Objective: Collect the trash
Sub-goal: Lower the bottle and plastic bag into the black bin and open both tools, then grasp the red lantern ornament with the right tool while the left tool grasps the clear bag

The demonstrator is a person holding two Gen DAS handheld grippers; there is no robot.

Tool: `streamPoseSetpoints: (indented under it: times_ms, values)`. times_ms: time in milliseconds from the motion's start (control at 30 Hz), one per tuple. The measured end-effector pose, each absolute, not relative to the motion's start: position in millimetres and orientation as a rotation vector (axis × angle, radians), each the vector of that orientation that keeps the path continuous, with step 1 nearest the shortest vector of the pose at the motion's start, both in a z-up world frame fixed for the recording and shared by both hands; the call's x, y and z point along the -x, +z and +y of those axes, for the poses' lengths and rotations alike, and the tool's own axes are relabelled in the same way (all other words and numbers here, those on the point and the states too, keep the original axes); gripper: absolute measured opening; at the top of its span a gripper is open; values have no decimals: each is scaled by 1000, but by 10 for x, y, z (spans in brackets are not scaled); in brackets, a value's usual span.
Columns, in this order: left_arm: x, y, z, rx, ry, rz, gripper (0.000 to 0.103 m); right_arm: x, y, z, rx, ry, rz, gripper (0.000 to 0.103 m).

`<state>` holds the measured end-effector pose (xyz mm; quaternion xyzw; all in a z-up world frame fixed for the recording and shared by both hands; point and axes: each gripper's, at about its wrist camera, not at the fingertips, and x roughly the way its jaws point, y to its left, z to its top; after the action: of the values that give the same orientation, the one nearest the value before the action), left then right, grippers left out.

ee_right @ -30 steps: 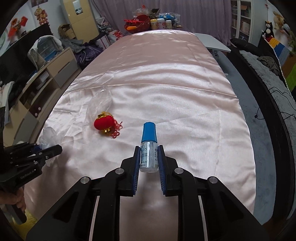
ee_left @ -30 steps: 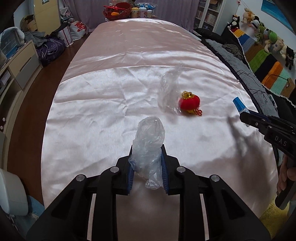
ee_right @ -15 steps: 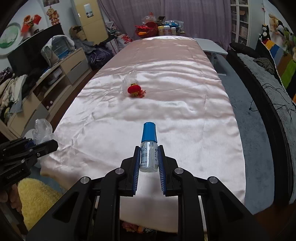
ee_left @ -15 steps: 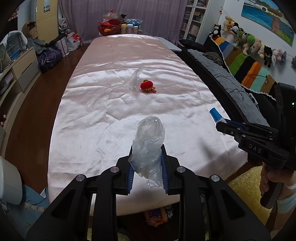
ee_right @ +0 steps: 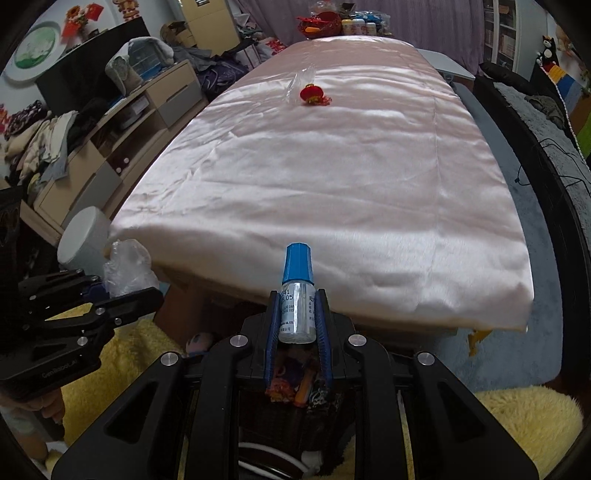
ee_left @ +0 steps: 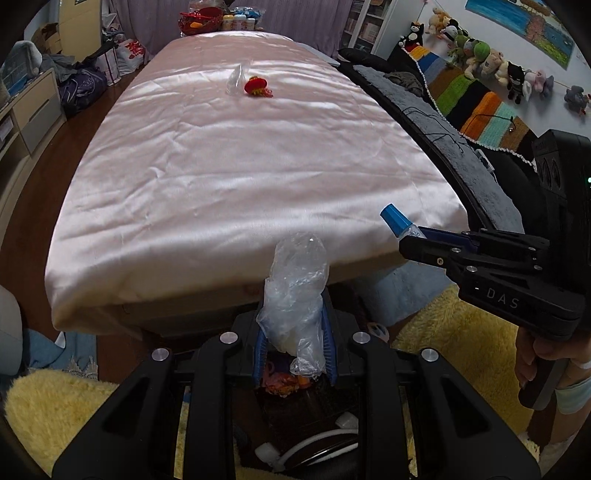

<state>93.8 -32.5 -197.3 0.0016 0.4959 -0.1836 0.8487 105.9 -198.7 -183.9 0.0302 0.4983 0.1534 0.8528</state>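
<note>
The left gripper (ee_left: 294, 341), its blue-padded jaws clenched on a crumpled clear plastic bag (ee_left: 295, 295), hung past the near edge of a long tabletop draped in a shiny pale pink satin cloth (ee_left: 236, 158). The bag stood up out of the jaws, its loose lower end trailing between them. To its right, the right gripper (ee_right: 296, 328) had its jaws clamped on the body of a small clear glass bottle with a blue cap (ee_right: 297, 291), printed label facing the camera, cap pointing away towards the tabletop. A person's hand (ee_left: 535, 356) gripped the black handle of that tool.

Below both grippers, seen between the blue pads, sat a dark bin holding colourful wrappers (ee_right: 299, 387), its contents partly hidden by the tools. Fluffy yellow rugs (ee_right: 524, 424) lay on the floor to either side.

Well away, towards the far half of the tabletop, a small red lantern ornament with gold trim (ee_left: 255, 86) lay on the cloth, with another clear plastic wrapper (ee_left: 235, 79) just beside it on its left. At the far end stood a red basket (ee_left: 201, 18) and a row of small containers (ee_left: 240, 24). A striped knitted blanket (ee_left: 476, 107) and soft toys (ee_left: 480, 55) lined the right wall; a wooden drawer unit (ee_right: 107, 147) heaped with clothes lined the left.
</note>
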Motion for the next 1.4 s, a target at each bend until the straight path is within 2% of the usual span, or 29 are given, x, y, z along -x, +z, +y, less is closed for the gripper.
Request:
streamPoseSetpoints:
  times_ms: [333,567,667,733,867,933,1000,1167,1233,1400]
  values:
    - [-676,-2677,-431,-10,-399,1191,23,-812,-2334,-1919,-74,310,1172,20]
    - [-659,-2909,-382,6,-391,1242,23,-795,-2586,-1848,-69,309,1243,20]
    - [-693,-2950,-361,17,-394,1260,25,-828,-2625,-1853,-75,301,1255,22]
    - [-706,-2954,-349,19,-389,1263,34,-862,-2640,-1874,-89,296,1259,23]
    - [-740,-2863,-308,8,-360,1234,49,-909,-2614,-1956,-120,280,1246,46]
    - [-759,-2791,-262,1,-341,1207,58,-936,-2561,-2004,-133,271,1231,49]
    - [-790,-2696,-232,-4,-326,1182,64,-972,-2481,-2050,-144,261,1212,56]
    - [-926,-2405,-146,3,-308,1121,84,-1075,-2217,-2163,-179,257,1131,86]
    - [-1008,-2310,-112,9,-300,1104,89,-1142,-2095,-2196,-183,252,1099,90]
    - [-1268,-2037,-50,5,-275,1042,93,-1418,-1838,-2235,-158,255,1050,91]
